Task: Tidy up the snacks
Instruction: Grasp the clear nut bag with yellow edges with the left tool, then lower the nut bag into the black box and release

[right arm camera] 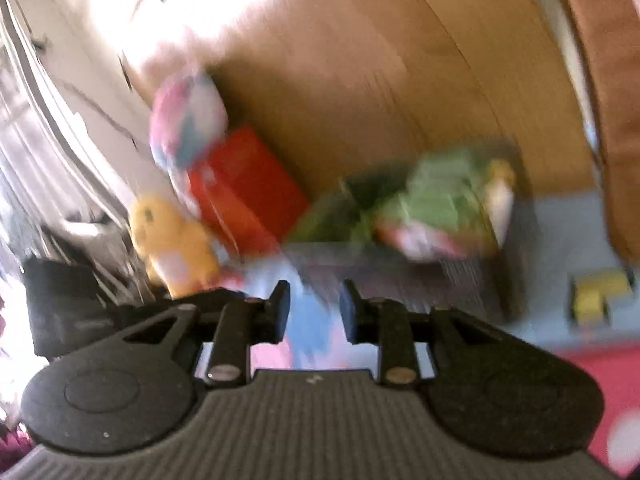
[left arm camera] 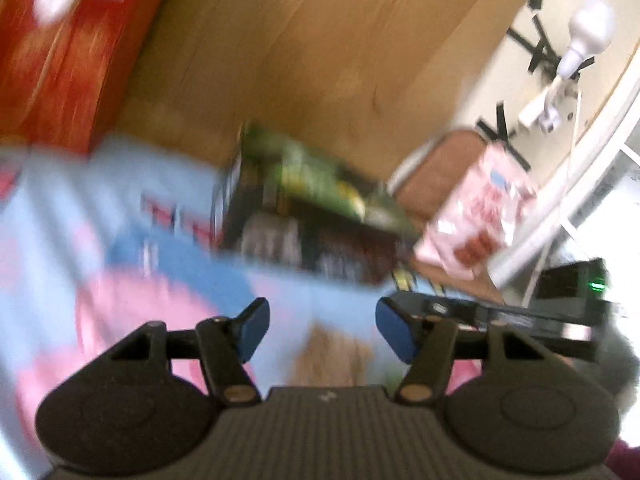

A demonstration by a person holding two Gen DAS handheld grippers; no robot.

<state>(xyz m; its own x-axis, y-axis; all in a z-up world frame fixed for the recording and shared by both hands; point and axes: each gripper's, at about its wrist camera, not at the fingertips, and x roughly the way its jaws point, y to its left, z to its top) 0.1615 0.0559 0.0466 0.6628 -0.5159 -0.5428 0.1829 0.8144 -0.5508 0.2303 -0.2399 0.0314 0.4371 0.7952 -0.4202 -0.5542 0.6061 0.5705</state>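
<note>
While both views blur, left gripper (left arm camera: pixel 322 330) gapes empty, right gripper (right arm camera: pixel 315 312) part-open, empty; between picks. Next: aim for glossy pink snack bag (left arm camera: pixel 478 216) near blue-pink mat's (left arm camera: pixel 280 292) far edge.

The left hand-held gripper (left arm camera: pixel 320 330) stands with its blue pads (left arm camera: pixel 252 330) apart and nothing between them, over a blurred blue and pink cloth (left arm camera: pixel 120 240). Beyond it lies a dark box with a green top (left arm camera: pixel 304 204). A red box (left arm camera: pixel 76 64) sits at the upper left, a pink snack bag (left arm camera: pixel 476 216) to the right, and a wooden bench (left arm camera: pixel 320 48) lies behind.
</note>
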